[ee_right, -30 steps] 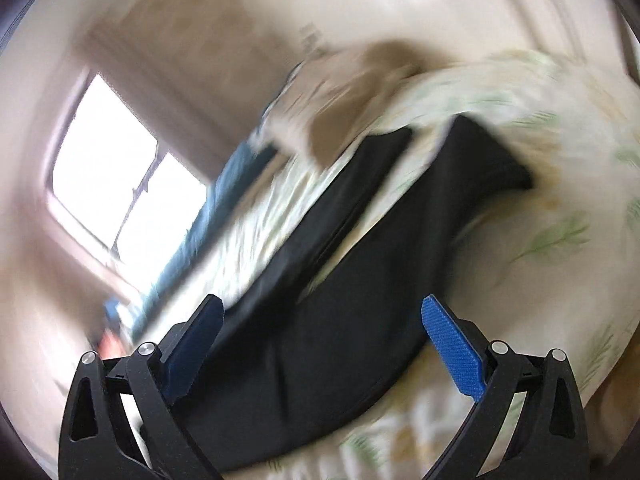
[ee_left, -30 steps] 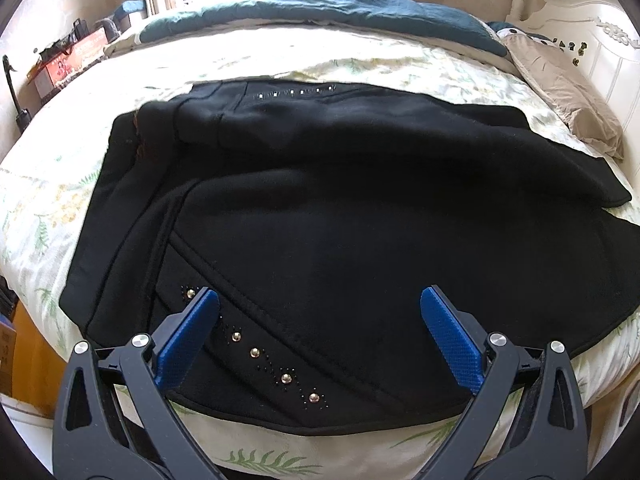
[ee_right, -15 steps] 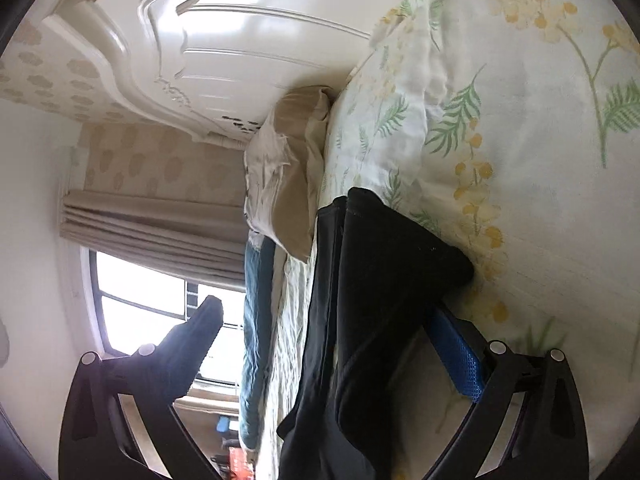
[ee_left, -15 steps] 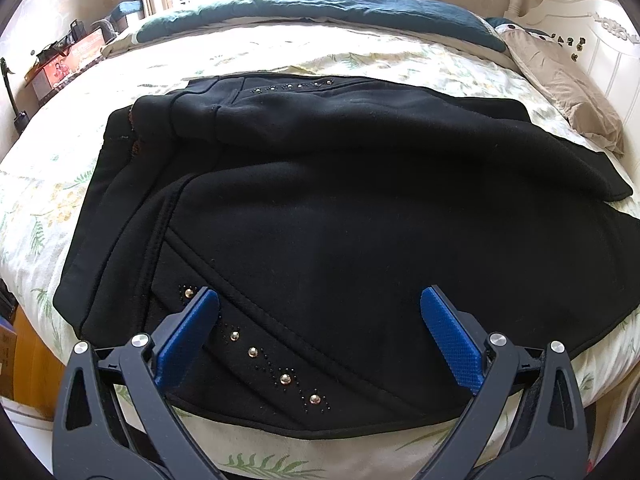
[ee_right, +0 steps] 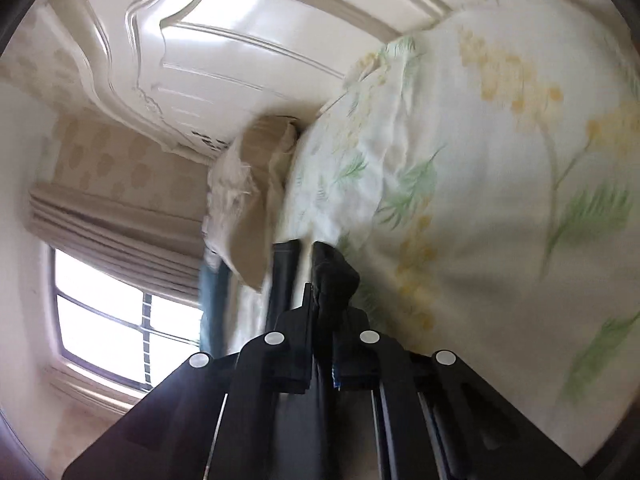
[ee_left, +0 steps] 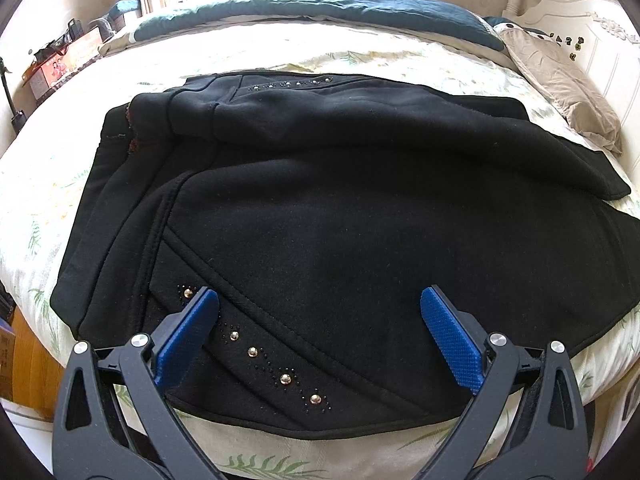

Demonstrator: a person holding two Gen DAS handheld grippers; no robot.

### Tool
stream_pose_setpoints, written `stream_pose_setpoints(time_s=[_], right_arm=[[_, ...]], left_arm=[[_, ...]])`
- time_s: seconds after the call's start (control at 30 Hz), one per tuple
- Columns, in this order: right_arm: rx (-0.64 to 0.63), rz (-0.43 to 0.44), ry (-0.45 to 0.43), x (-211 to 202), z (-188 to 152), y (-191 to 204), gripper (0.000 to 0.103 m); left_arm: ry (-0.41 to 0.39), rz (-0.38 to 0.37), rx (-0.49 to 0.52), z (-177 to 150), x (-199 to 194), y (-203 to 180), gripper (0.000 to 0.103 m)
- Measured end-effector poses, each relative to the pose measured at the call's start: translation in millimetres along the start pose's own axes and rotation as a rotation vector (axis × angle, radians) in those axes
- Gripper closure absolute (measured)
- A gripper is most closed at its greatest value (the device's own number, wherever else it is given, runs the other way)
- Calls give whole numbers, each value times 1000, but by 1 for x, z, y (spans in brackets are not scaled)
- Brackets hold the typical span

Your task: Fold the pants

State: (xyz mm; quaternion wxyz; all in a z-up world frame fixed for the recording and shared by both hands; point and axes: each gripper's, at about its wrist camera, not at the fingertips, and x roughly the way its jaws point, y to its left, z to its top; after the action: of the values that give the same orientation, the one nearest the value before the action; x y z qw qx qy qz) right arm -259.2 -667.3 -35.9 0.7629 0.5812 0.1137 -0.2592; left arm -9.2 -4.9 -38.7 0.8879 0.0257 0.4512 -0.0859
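Since a second ago the right jaws (ee_right: 320, 312) have swung in along the bed (ee_right: 500, 200) and snapped from wide open to closed on the hem end of a leg of the pants (ee_right: 334, 280). From that pinch the black cloth runs back toward the waist, which lies spread just ahead of and under the left jaws (ee_left: 320, 312). Those hang wide open above the studded pocket, gripping nothing, so the right hand is placed to carry the leg over.
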Motion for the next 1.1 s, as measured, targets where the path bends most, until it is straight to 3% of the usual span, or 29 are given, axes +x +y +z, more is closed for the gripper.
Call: stream_pose_setpoints(time_s=[0.1,0.3,0.4,0.5,0.57,0.63,0.67,0.77,0.83,0.93,1.1], right_arm=[[-10,-51,23,8,2,-14,97],[-37,-51,23,9,2,-21,98],[13,-24,25,3,6,-30,97],[37,-55,-15,-12,9,-32,87],[44,-120,-102,-34,15,-31,78],[34,-157,-173,-48,17,-23,54],[17,-157,-184,-51,17,-17,52],[-95,-124,-138,-48,8,18,49],[-177,-96,-89,-37,-6,49,40],[-296,-42,9,-12,-32,89,37],[-468,25,200,43,-95,152,34]], left_arm=[[-4,3,-2,-1,0,-1,2],[5,-16,-2,0,1,0,2],[10,-24,9,-1,1,0,2],[18,-40,22,-2,2,2,2],[33,-53,53,-1,2,2,2],[43,-70,88,-1,0,3,2],[44,-72,108,-1,-1,2,2],[-7,-8,193,0,-13,0,2],[-64,-4,239,4,-28,2,2],[-105,-93,208,21,-47,24,2],[-84,-247,60,74,-43,96,2]])
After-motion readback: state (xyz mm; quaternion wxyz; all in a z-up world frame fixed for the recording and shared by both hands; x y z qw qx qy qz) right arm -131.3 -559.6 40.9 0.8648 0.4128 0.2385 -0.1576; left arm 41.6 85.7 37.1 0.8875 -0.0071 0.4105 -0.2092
